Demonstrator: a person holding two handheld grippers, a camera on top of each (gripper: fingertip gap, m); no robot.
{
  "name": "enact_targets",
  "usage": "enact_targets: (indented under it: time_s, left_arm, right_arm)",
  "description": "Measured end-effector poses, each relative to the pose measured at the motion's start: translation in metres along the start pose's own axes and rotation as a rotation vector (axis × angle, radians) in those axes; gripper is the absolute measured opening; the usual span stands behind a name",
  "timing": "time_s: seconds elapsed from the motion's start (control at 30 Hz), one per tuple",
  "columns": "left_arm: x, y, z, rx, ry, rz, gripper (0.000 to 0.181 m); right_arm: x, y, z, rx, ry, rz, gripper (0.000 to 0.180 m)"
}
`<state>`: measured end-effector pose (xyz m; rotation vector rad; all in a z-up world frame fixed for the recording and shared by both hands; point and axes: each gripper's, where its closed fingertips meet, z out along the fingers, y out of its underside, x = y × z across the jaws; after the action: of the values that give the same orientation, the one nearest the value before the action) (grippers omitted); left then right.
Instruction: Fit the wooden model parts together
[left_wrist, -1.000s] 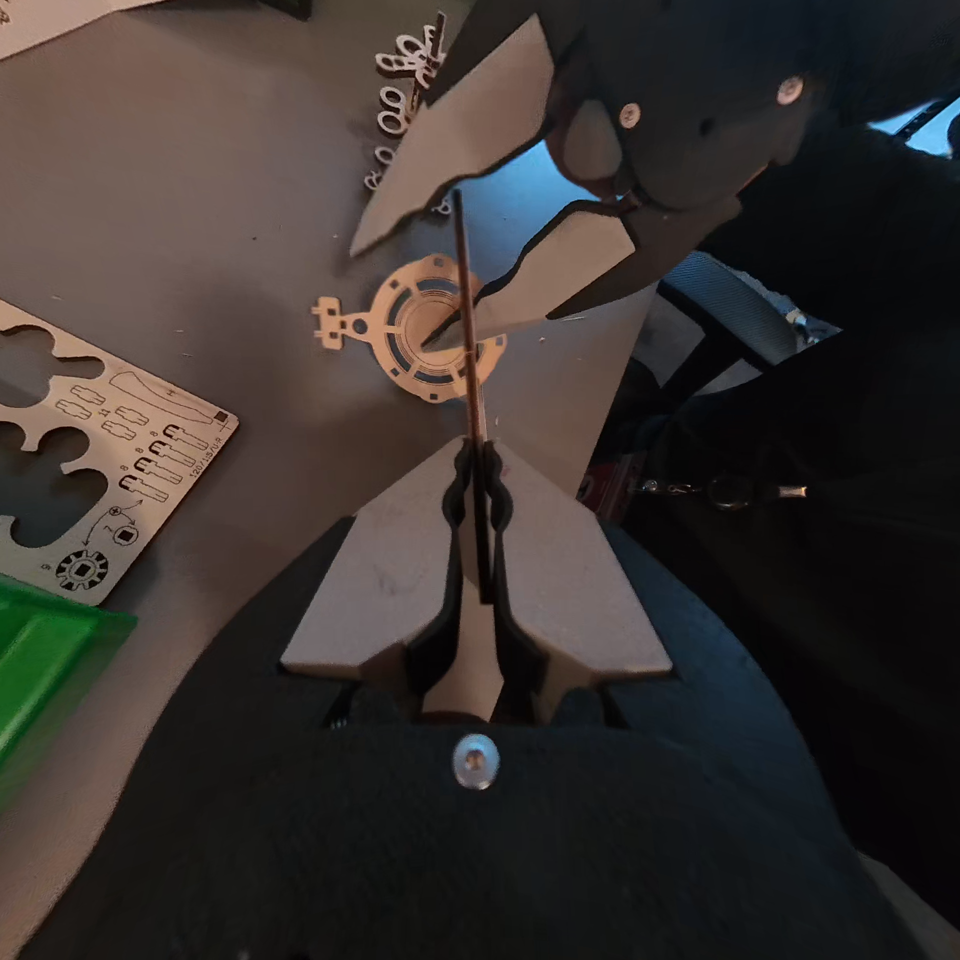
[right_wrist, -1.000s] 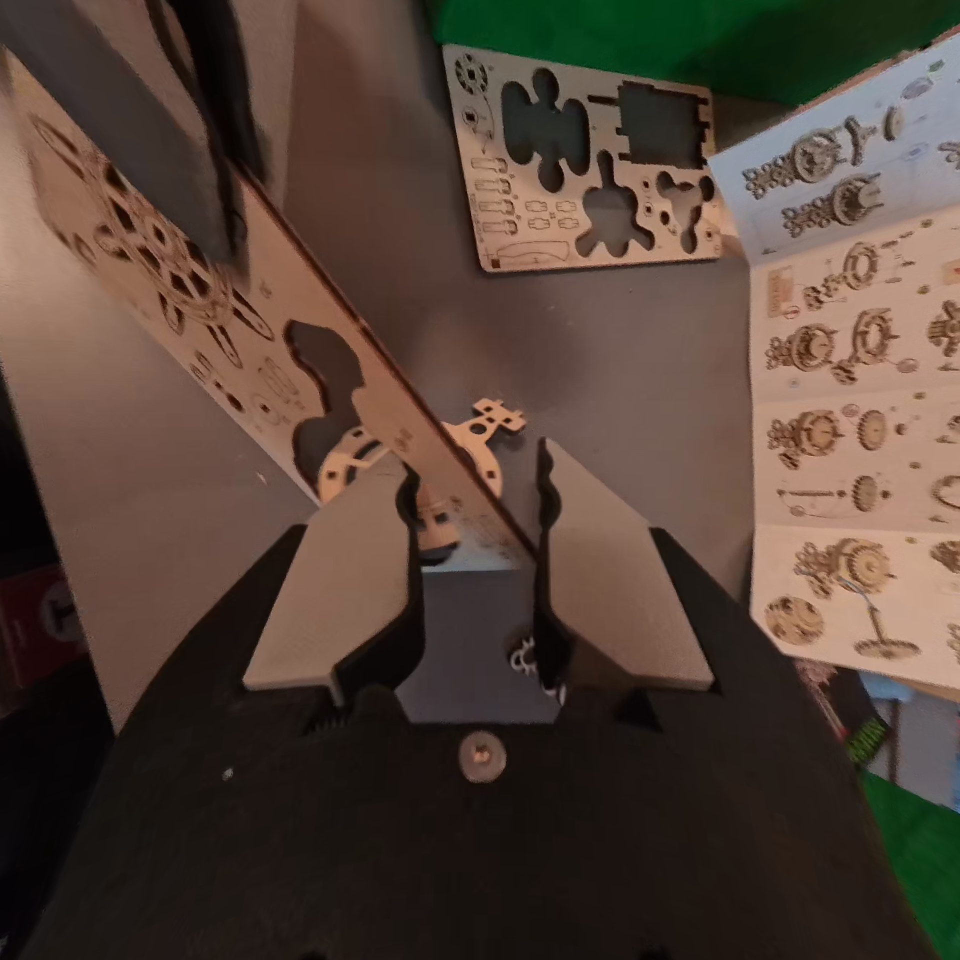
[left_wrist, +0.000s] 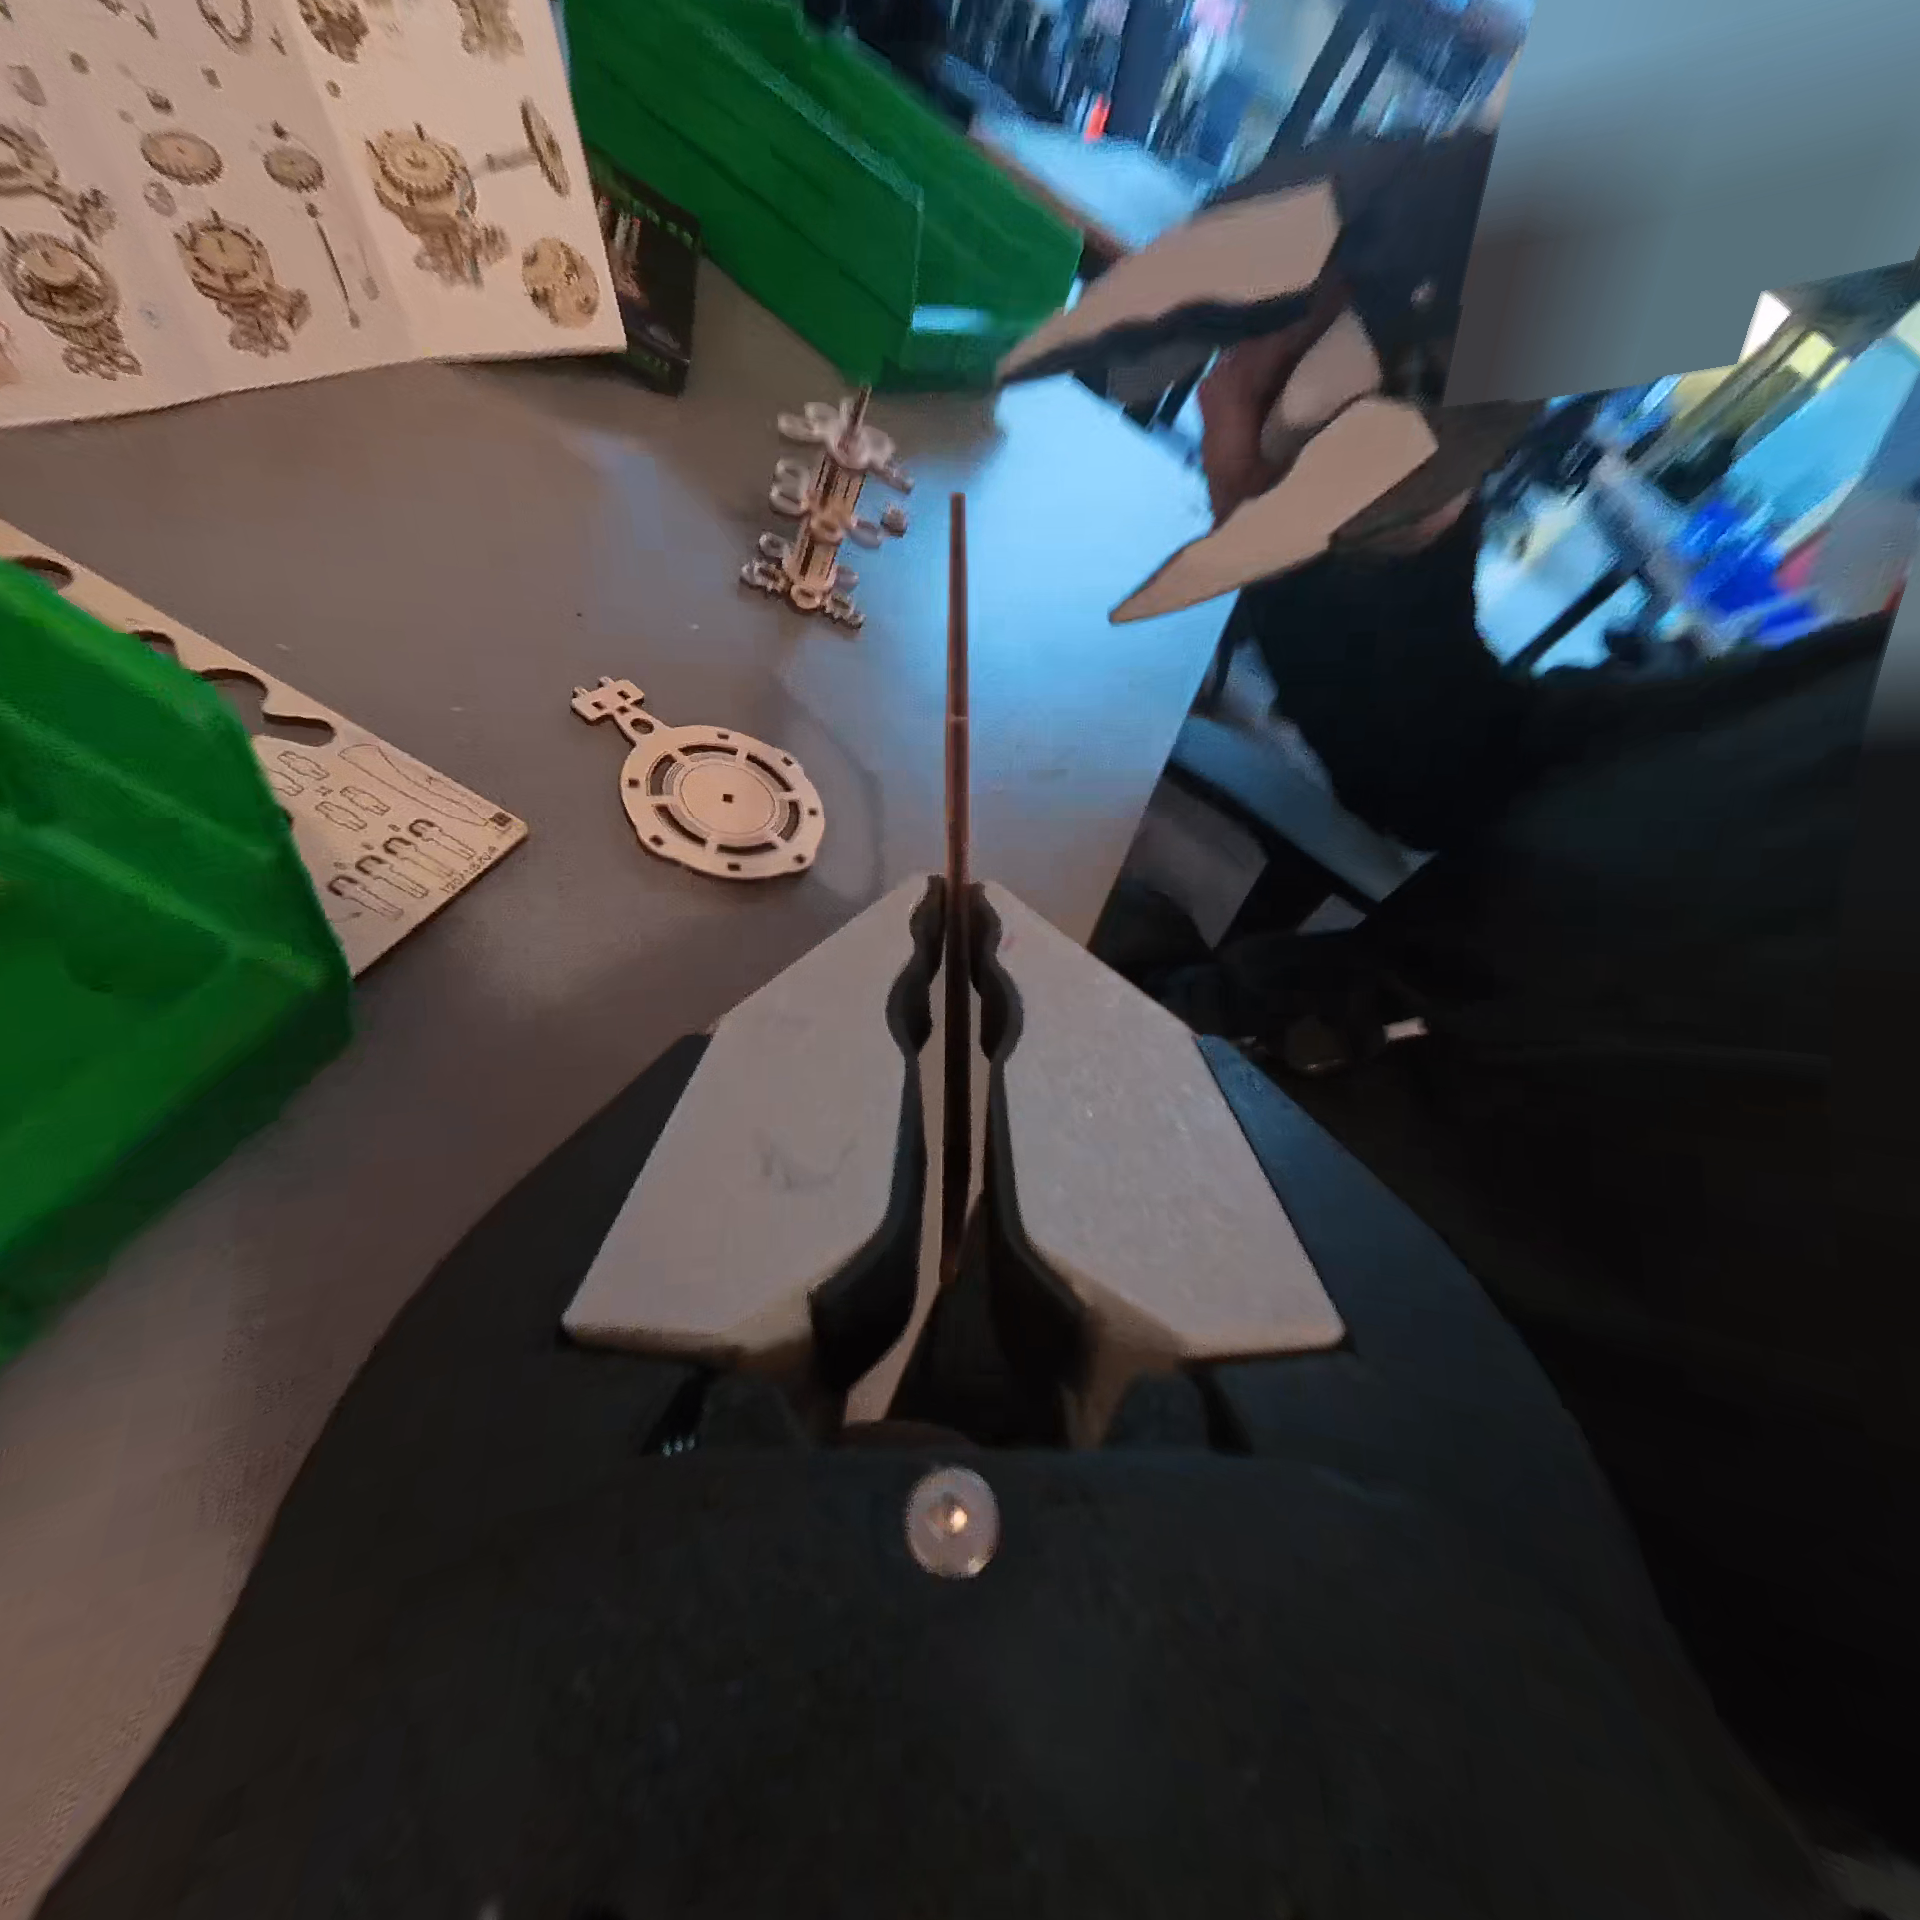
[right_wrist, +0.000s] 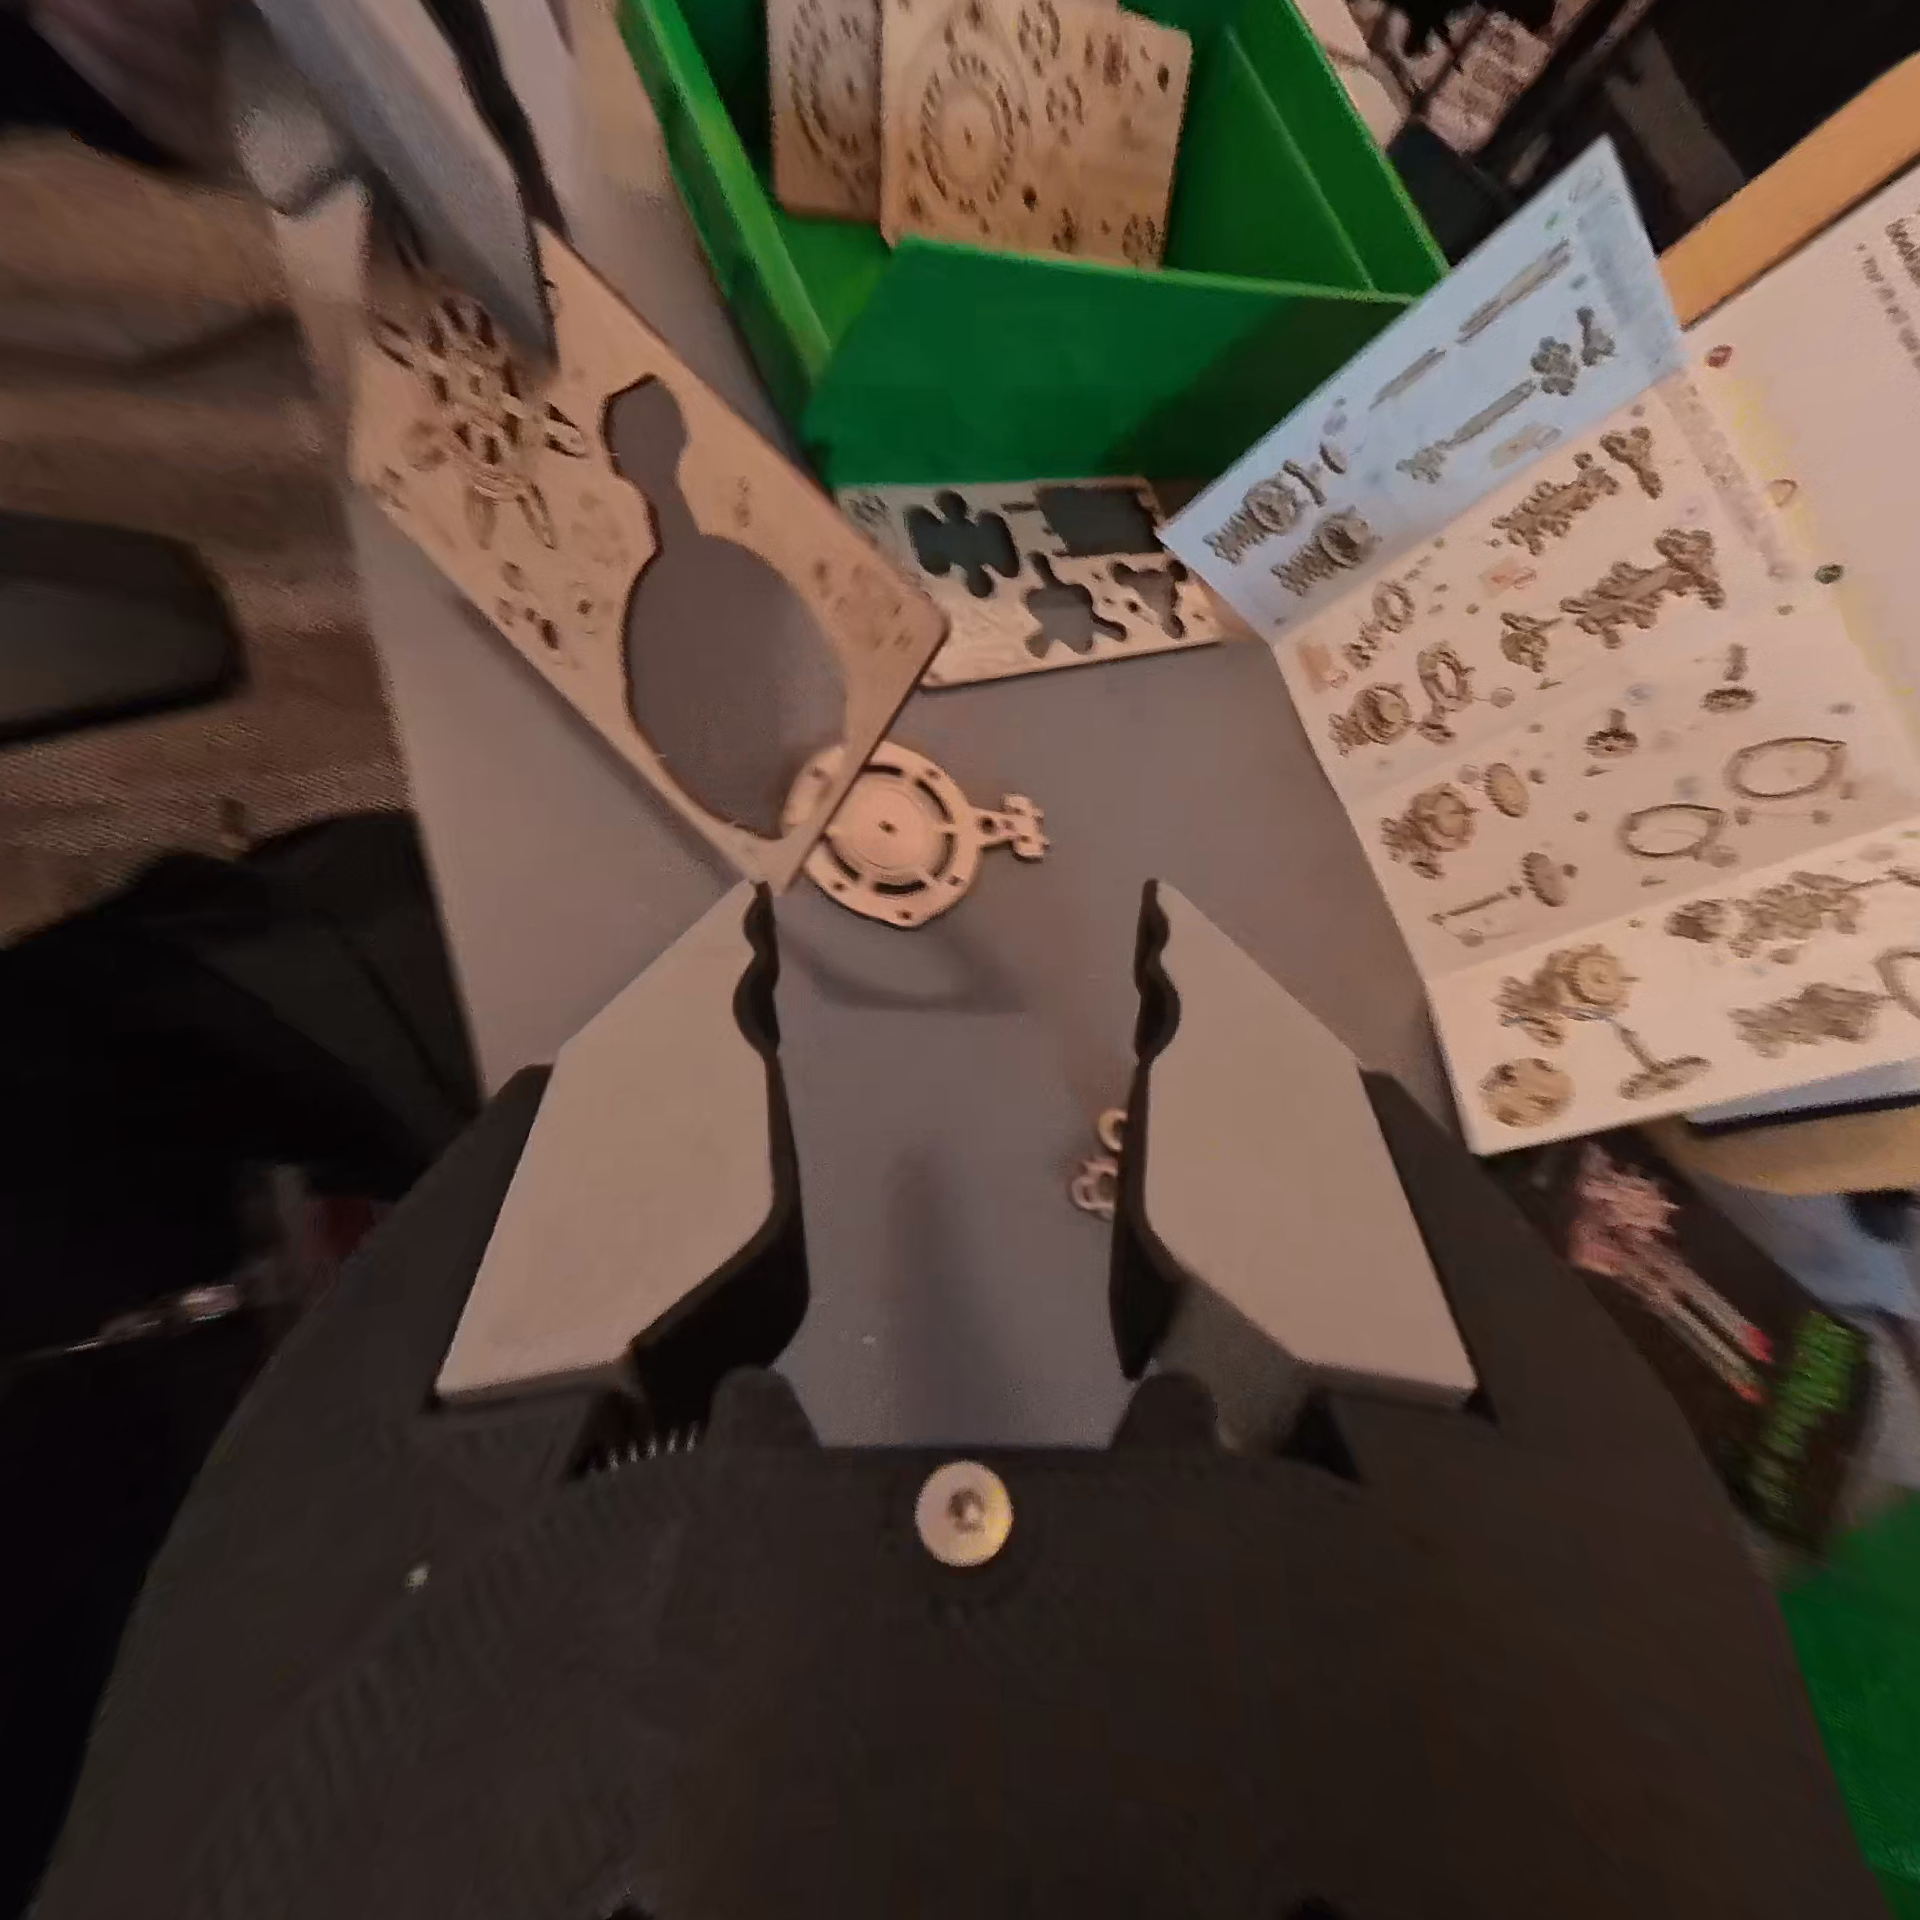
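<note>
1. Left claw (left_wrist: 954, 902): closed on one wooden sheet (left_wrist: 957, 727), gripped edge-on, so only its thin edge shows in the left wrist view.
2. Sheet attitude: held clear of the surface (left_wrist: 436, 540), long axis running straight out from the claw. In the right wrist view its face (right_wrist: 540, 540) shows one bottle-shaped cutout.
3. Right claw (right_wrist: 954, 914): wide open, empty, raised above the surface.
4. Loose parts on the surface: one round disc part (left_wrist: 722, 802) with a short tabbed stem. It lies flat, stem pointing away from the left claw, just beside the sheet's lower corner in the right wrist view.
5. Assemblies: one small ringed assembly (left_wrist: 826, 514) standing upright beyond the disc.
6. Spent sheets: one, lying flat (right_wrist: 1049, 582), with several cutouts.
7. Green bins: two in the left wrist view (left_wrist: 135, 935) (left_wrist: 790, 197); the bin in the right wrist view (right_wrist: 1039, 343) holds further sheets, number unclear.
8. Instruction leaflet (right_wrist: 1621, 665): one, unfolded.
</note>
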<state>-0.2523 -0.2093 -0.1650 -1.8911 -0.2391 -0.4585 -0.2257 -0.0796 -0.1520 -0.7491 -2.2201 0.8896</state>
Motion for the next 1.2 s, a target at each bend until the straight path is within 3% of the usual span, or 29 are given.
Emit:
enact_targets:
  time_s: [0.17,0.37,0.43,0.5,0.6,0.7,0.77,0.83,0.97,1.03,1.13,1.2]
  left_arm:
    - [0.007,-0.009,-0.03,0.371,0.134,-0.127,0.0]
    - [0.011,0.0,-0.023,0.491,0.179,-0.185,0.001]
    - [0.014,0.003,-0.016,0.487,0.183,-0.187,0.001]
    - [0.01,0.006,-0.012,0.479,0.134,-0.186,0.001]
    - [0.005,0.009,-0.017,0.468,0.097,-0.217,0.005]
    - [-0.004,0.021,-0.022,0.334,0.011,-0.189,0.007]
    - [-0.007,0.032,-0.027,0.148,-0.022,-0.148,0.005]
    - [-0.015,0.037,-0.038,-0.019,-0.035,-0.134,0.004]
    - [-0.035,0.044,-0.066,-0.372,0.048,-0.184,0.001]
    - [-0.056,0.05,-0.073,-0.532,0.015,-0.187,0.001]
    - [-0.081,0.051,-0.071,-0.624,-0.041,-0.153,0.006]
    - [-0.11,0.056,-0.073,-0.672,-0.21,-0.096,0.015]
  right_arm:
    - [-0.034,0.003,0.014,0.072,-0.202,0.151,0.065]
    - [-0.056,-0.01,0.052,0.179,-0.386,0.392,0.063]
    - [-0.061,-0.019,0.056,0.221,-0.462,0.43,0.046]
    - [-0.065,-0.028,0.053,0.26,-0.559,0.457,0.016]
    - [-0.068,-0.044,0.045,0.32,-0.711,0.549,0.001]
    - [-0.077,-0.041,0.057,0.289,-0.722,0.613,0.0]
    - [-0.086,-0.025,0.077,0.194,-0.656,0.616,0.007]
    - [-0.095,-0.013,0.085,0.13,-0.618,0.552,0.025]
    - [-0.099,-0.009,0.088,0.093,-0.535,0.431,0.033]
    - [-0.099,-0.011,0.089,0.091,-0.497,0.38,0.033]
    - [-0.094,-0.01,0.095,0.079,-0.43,0.329,0.033]
    - [-0.092,-0.006,0.098,0.062,-0.407,0.314,0.034]
